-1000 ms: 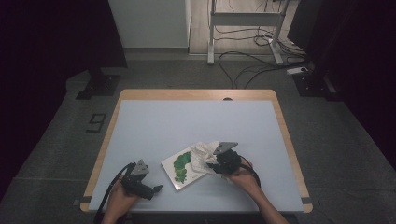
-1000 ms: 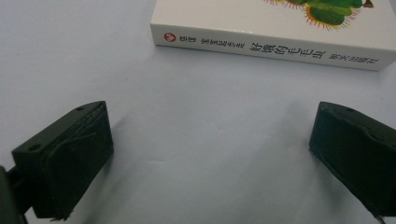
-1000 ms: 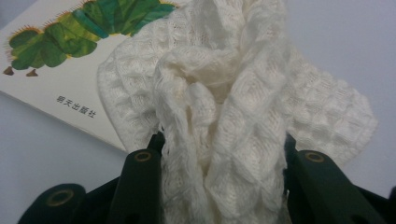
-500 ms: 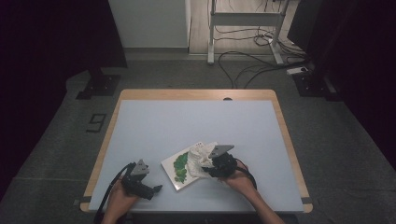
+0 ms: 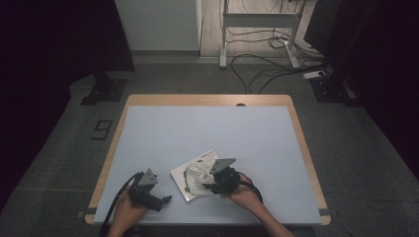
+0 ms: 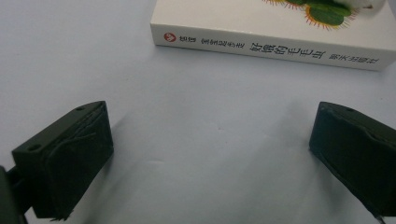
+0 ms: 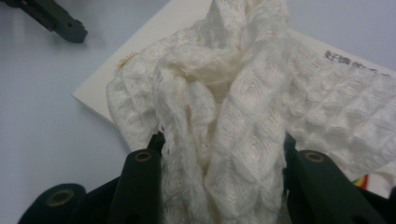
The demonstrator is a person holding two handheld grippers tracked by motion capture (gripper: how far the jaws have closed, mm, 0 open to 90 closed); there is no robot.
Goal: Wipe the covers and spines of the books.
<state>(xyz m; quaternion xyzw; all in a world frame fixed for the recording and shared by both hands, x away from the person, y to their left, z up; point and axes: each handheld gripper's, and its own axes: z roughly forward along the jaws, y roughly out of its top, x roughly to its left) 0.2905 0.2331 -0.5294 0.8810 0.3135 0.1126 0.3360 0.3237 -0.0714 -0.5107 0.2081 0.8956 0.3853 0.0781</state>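
A white book (image 5: 196, 168) with a green picture on its cover lies flat near the table's front edge; its spine (image 6: 271, 46) carries red print. A cream waffle-weave cloth (image 5: 196, 173) is spread over the cover. My right gripper (image 5: 213, 186) is shut on a bunched fold of that cloth (image 7: 219, 140), which fills the gap between its jaws. My left gripper (image 5: 165, 200) lies on the table to the left of the book, open, with bare tabletop between its pads (image 6: 70, 154). The far tip of the left gripper (image 7: 60, 21) shows beyond the book's corner.
The pale blue tabletop (image 5: 207, 128) has a wooden rim (image 5: 113, 143). Cables (image 5: 257, 61) and a metal stand (image 5: 257, 19) lie on the floor beyond the table's far edge. A dark stand base (image 5: 101, 91) sits at the far left.
My right gripper has dragged the cloth leftward across the book, so the cloth now covers most of the green picture. The left gripper has stayed put.
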